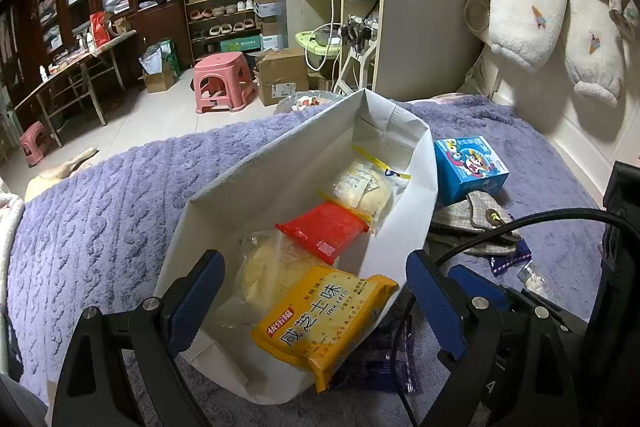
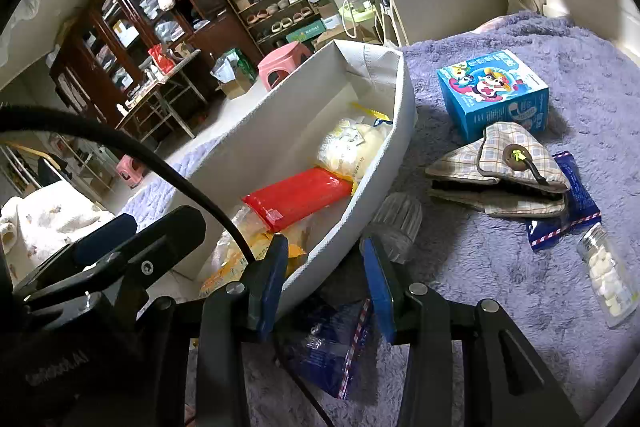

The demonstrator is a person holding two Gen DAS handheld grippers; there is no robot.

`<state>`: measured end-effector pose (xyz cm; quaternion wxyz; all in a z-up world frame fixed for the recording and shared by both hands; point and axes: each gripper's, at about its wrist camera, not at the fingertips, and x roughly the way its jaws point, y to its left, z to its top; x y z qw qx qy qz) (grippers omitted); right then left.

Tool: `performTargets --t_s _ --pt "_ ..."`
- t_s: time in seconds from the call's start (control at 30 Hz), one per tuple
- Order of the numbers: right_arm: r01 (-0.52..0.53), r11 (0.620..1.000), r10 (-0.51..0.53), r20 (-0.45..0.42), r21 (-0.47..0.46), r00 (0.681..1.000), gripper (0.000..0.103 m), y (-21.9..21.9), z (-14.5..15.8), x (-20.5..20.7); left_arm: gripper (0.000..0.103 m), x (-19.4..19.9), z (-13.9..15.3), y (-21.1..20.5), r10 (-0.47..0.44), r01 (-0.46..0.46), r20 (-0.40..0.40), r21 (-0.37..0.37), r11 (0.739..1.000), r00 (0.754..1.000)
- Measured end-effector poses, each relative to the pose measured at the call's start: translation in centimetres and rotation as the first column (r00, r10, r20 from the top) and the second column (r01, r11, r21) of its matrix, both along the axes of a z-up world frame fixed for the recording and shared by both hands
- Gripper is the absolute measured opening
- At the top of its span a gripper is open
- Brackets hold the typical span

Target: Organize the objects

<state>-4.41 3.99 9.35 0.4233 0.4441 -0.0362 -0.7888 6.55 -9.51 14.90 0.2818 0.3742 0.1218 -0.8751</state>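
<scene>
While both grippers hang low over the purple blanket, a white fabric bin lies on it, its long axis running from the near edge of the bed away toward the far edge that meets the tiled floor. Inside, the snacks lie in a row along that axis: a yellow cracker packet at the near end, propped on the bin's near rim with its long side angled up toward the right wall; behind it a clear bread bag; then a red packet lying crosswise; and farthest in, a pale bun in clear wrap.

The left gripper holds its jaws wide apart, straddling the bin's near end with nothing pressed between the pads. The right gripper has its jaws partly apart, the bin's right wall and a dark blue snack bag lying between them; I cannot tell whether the pads press on anything.

On the blanket right of the bin lie a blue cartoon box toward the headboard side, a plaid pouch just in front of it, a second dark blue packet tucked under the pouch, and a clear bottle of white tablets lying on its side, cap end away from the camera.
</scene>
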Motion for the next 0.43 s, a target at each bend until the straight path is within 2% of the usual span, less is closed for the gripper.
performTargets --t_s 0.27,0.43 --pt "-0.003 1.000 0.003 -0.002 0.007 1.000 0.041 0.31 -0.11 -0.49 0.092 -0.03 -0.03 0.06 -0.002 0.002 0.000 -0.002 1.000 1.000" --pt "0.026 0.999 -0.024 -0.038 0.031 0.999 0.041 0.88 0.08 -0.52 0.090 -0.16 -0.08 0.27 -0.013 0.013 0.000 -0.021 1.000 1.000"
